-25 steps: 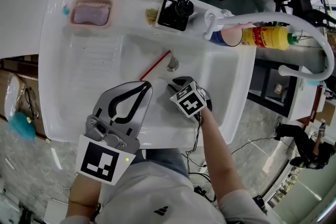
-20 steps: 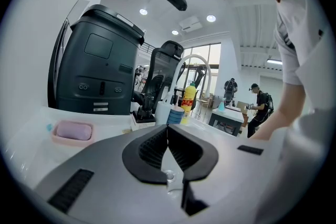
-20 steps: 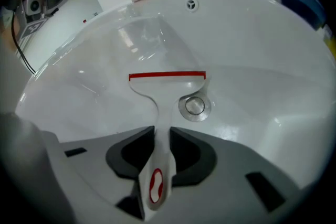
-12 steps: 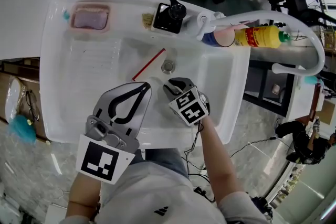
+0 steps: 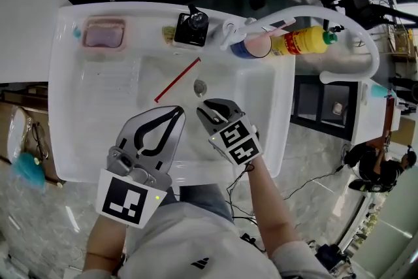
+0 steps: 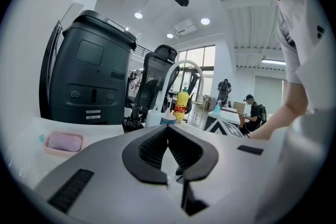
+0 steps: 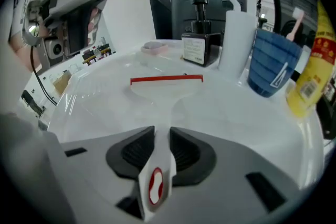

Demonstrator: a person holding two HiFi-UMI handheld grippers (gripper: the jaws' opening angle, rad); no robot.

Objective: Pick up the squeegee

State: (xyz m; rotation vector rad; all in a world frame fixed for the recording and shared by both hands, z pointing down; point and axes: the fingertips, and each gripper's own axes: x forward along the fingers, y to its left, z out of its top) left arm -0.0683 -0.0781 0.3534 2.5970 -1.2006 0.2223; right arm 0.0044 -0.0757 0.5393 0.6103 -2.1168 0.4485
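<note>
**Right tongs (image 7: 161,131) have lifted the squeegee (image 7: 166,93) up from the sink**

Since a second ago the right tongs have come up. The squeegee's red edge (image 5: 177,80) has slid away from the drain (image 5: 200,86).

The squeegee is white with a red edge at its far end. Its handle sits between the two dark pads of the right tongs, and the pads are squeezed tight on it. The wide end sticks out in front, over the bowl of the white sink (image 5: 72,108). From the head view the red edge lies up and to the left of the drain. I cannot tell if the edge touches the sink.

The left tongs (image 6: 167,128) are clenched with nothing inside. They hang over the near rim of the sink, just beside the right tongs.

Along the back of the sink stand a pink soap dish (image 5: 103,32), a black pump bottle (image 5: 191,28), a white tap (image 5: 232,32), a blue cup (image 5: 248,47) and a yellow bottle (image 5: 302,40).
</note>
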